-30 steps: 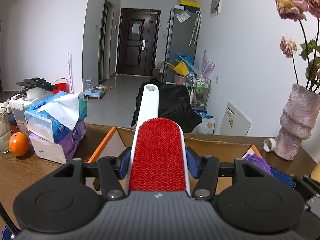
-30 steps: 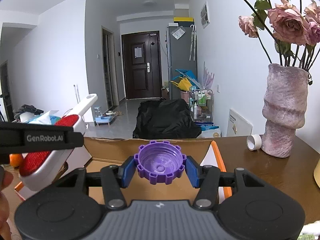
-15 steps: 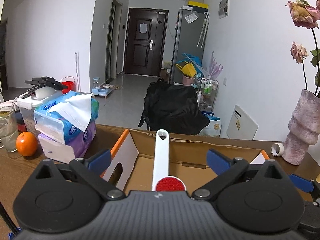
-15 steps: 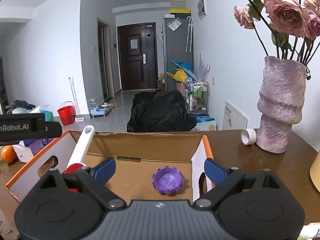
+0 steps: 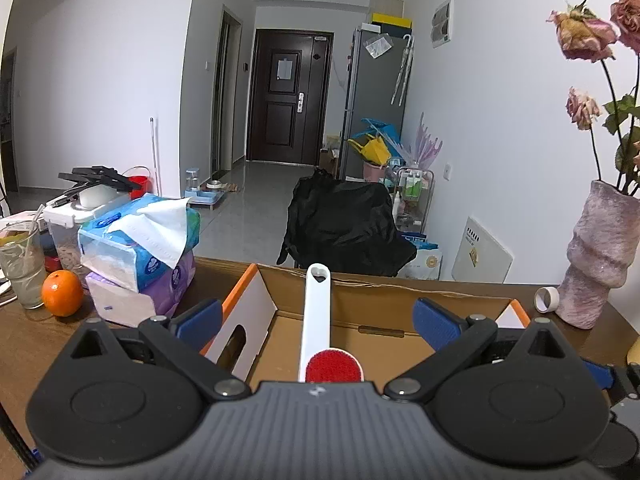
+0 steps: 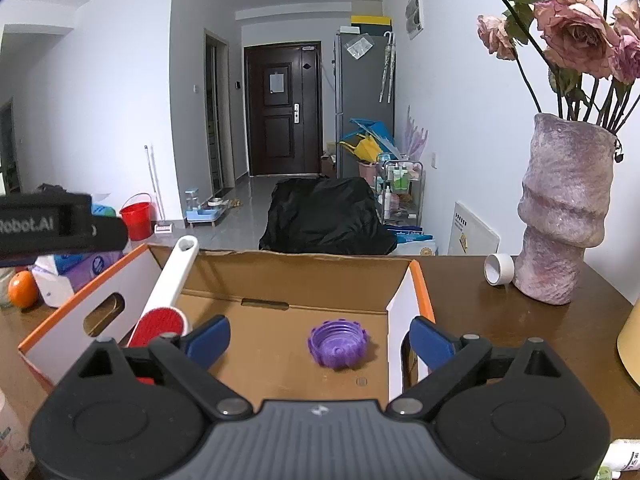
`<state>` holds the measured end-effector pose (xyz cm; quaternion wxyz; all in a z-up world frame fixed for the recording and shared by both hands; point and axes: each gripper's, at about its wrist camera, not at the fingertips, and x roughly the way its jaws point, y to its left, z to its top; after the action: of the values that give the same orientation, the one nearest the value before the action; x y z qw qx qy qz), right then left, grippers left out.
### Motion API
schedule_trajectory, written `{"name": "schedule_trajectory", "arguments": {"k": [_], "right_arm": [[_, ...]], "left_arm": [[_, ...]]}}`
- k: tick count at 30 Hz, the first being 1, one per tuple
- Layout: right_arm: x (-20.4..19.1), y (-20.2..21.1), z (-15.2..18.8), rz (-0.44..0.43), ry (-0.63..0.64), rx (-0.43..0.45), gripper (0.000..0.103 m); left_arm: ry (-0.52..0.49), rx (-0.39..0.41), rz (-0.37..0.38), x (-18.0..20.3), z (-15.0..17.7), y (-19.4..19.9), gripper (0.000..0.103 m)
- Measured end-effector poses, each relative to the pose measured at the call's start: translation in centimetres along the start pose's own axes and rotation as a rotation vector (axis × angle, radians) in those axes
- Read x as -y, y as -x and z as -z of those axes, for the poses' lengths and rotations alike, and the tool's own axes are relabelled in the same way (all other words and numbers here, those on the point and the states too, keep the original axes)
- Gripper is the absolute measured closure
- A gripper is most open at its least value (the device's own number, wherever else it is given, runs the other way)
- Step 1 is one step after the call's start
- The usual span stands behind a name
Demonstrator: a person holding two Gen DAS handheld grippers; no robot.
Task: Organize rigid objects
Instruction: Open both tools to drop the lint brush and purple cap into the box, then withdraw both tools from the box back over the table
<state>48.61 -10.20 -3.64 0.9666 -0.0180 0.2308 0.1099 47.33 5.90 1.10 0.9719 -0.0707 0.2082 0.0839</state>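
1. Left wrist view: left gripper [image 5: 316, 318] has its jaws spread wide after just opening; nothing gripped, blue pads well clear of the brush on both sides.
2. Lint brush [image 5: 318, 332] at centre frame, inside the cardboard box [image 5: 360, 286]: red head low against the gripper body, white handle leaning up over the far wall. Looks placed, so done.
3. Upper left of this view: tissue packs [image 5: 140, 240] and an orange [image 5: 62, 293] on the table [image 5: 24, 344], outside the box. Tissues are soft and probably not part of the task; orange unclear.
4. Right wrist view: right gripper [image 6: 320, 338] also has jaws wide, just opened, and is empty.
5. Purple cap [image 6: 338, 345] at centre frame, flat on the box floor between the pads, touching neither. Done.
6. Same view, left: the brush lies along the box's left wall.
7. Right of frame: tape roll [image 6: 498, 269] on the table just beside the vase [image 6: 564, 216], outside the box. Likely the next rigid item.
8. Lower right edge: a tube-like thing, cut off, can't identify.
9. Progress: two items boxed, at least the roll left.
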Motion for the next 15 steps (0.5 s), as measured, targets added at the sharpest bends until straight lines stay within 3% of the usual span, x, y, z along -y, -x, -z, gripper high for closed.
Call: {"name": "schedule_trajectory", "arguments": {"k": [15], "right_arm": [[0.1,4.4,2.4,-0.008,0.024,0.015,0.006]], "left_arm": [[-0.016,0.017,0.013,-1.5,2.2,5.2,0.0]]}}
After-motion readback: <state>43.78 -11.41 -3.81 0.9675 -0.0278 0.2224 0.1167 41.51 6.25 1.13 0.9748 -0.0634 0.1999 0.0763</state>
